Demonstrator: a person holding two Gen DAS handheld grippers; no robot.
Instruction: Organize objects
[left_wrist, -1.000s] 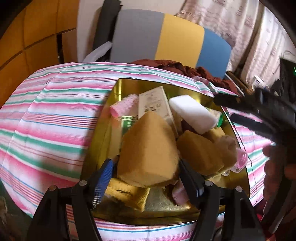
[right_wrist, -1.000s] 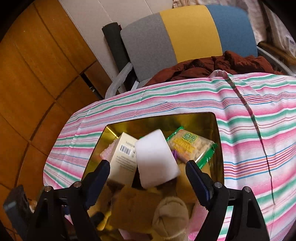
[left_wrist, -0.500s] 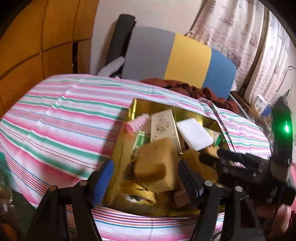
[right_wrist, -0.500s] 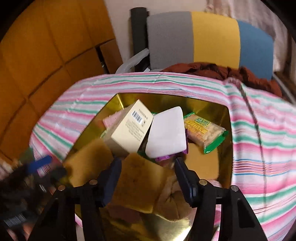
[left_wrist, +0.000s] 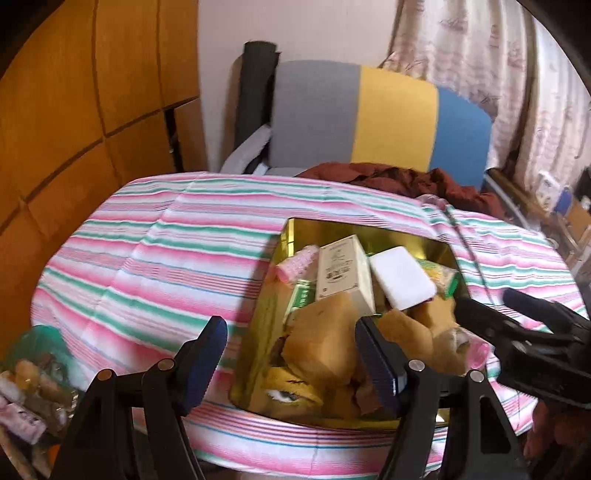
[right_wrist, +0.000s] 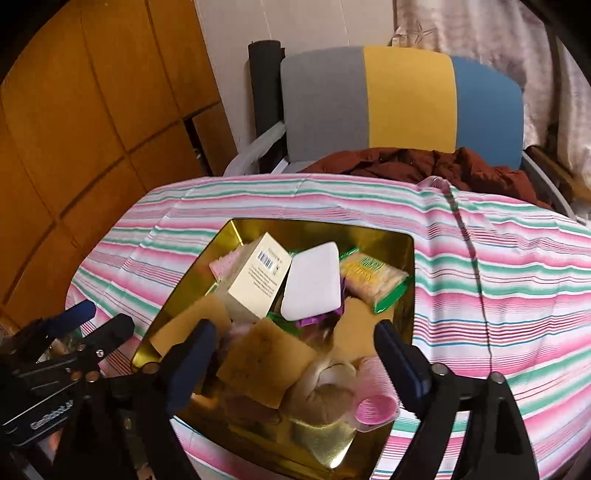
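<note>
The gold tray (right_wrist: 369, 230) sits on the striped desk (right_wrist: 498, 295) already heaped with things, so the sorting looks far along, with both grippers above the pile and neither carrying anything. The left gripper (left_wrist: 288, 360) has its jaws wide apart and empty, hanging over the tray's edge at about 9 o'clock of the heap; the right gripper (right_wrist: 295, 360) is opening its jaws, and nothing is pinched between them, though a tan sponge (right_wrist: 266, 365) and a rolled beige sock (right_wrist: 325, 391) lie just beneath the gap. In the tray a cream box (right_wrist: 258, 280) leans against a white pad (right_wrist: 312, 282), with a green snack packet (right_wrist: 376, 280) at 2 o'clock of the pad and a pink hair roller (right_wrist: 375, 400) at the near rim, around 5 o'clock. The next move probably calls for finding whatever remains outside the tray (a bag of small items (left_wrist: 33, 384) shows at the left view's 8 o'clock edge, cut off and blurred) and lowering an open gripper squarely over it. The heap hides the tray's floor and the lower items, and the purple wrapper under the pad is too buried to identify.
</note>
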